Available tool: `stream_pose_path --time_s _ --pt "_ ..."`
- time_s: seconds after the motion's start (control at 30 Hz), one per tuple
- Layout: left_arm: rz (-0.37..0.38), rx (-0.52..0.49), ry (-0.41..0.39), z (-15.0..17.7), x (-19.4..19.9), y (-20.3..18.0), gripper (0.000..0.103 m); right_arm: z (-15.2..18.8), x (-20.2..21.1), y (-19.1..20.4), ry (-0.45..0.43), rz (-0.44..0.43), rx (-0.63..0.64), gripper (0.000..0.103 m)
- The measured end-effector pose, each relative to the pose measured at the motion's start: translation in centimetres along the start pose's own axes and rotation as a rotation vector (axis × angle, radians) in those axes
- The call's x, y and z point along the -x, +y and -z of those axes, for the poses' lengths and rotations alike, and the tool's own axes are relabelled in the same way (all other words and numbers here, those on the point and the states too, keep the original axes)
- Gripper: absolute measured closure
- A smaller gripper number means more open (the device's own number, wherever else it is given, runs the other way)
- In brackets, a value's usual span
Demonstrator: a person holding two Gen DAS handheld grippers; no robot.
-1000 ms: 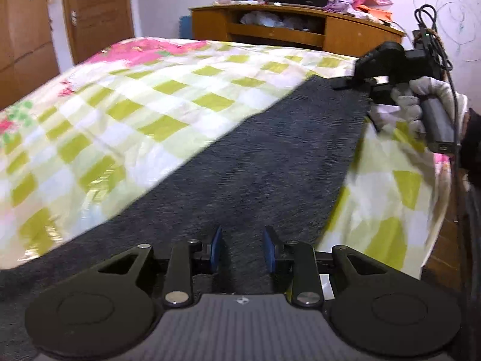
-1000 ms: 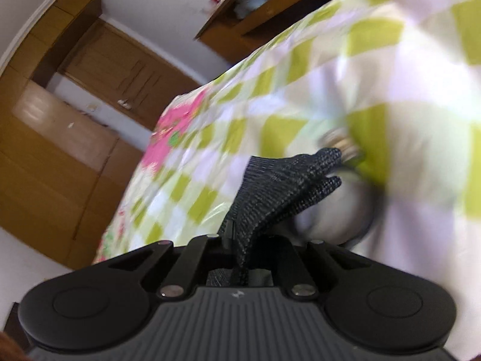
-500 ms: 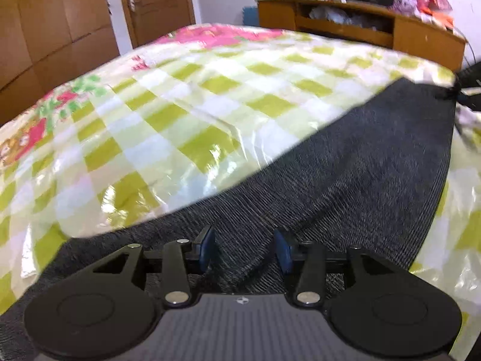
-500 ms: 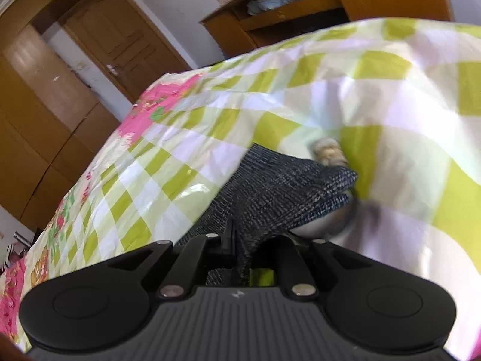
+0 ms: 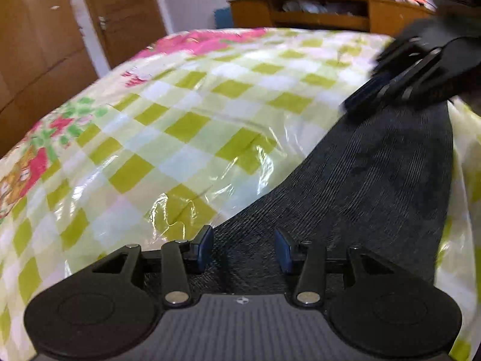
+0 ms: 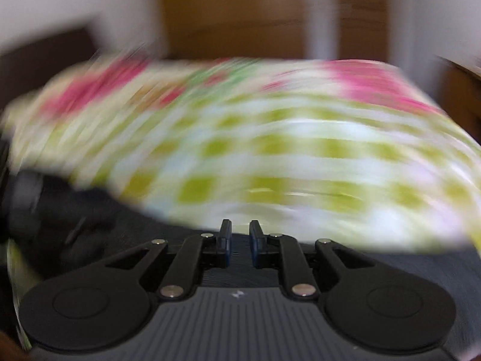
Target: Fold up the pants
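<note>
The dark grey knit pants (image 5: 375, 180) lie flat along the right side of the bed. My left gripper (image 5: 243, 248) is open just above their near end, with nothing between its fingers. My right gripper (image 5: 369, 93) hovers over the far end of the pants in the left wrist view. In its own blurred view the right gripper (image 6: 240, 234) has its fingers slightly apart with nothing between them, low over the pants (image 6: 421, 270).
The bed has a yellow-green checked cover (image 5: 186, 126) under clear plastic, with pink flowers at the far end. A wooden door (image 5: 120, 15) and wardrobe stand at the left. A wooden cabinet (image 5: 324, 9) with clutter stands behind the bed.
My right gripper has let go of the pants end it held and swung round fast, so its view is blurred. My left gripper has opened wider and turned left.
</note>
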State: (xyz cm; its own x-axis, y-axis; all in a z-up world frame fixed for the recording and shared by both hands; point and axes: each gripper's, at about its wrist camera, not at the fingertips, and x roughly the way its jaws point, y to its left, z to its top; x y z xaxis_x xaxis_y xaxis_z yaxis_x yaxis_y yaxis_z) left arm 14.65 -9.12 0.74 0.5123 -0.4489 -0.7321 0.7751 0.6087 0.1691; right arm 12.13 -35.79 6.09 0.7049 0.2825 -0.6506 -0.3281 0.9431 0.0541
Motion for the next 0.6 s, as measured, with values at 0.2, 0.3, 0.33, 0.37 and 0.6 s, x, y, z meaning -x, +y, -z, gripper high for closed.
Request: stream_pose_path --time_s 0.2,0.3,0.33,0.37,0.6 --pt "0.079 -0.070 0.041 0.4 -2.1 1.4 0.049 -2.7 -8.7 4.8 0.204 -0.193 0.342 0.086" --pt "0.121 -0.080 0.048 0.4 -2.4 1.7 0.054 -2.6 -10.8 5.1 0.288 -0.242 0.399 0.082" --pt "0.129 -0.091 0.050 0.4 -2.5 1.7 0.056 -2.4 -11.4 5.2 0.316 -0.252 0.418 0.080" --pt "0.132 -0.102 0.052 0.4 -2.5 1.7 0.060 -2.2 -11.8 5.4 0.338 -0.260 0.435 0.079" --pt "0.155 -0.160 0.069 0.2 -2.2 1.1 0.067 -2.7 -13.7 5.2 0.393 -0.309 0.460 0.076"
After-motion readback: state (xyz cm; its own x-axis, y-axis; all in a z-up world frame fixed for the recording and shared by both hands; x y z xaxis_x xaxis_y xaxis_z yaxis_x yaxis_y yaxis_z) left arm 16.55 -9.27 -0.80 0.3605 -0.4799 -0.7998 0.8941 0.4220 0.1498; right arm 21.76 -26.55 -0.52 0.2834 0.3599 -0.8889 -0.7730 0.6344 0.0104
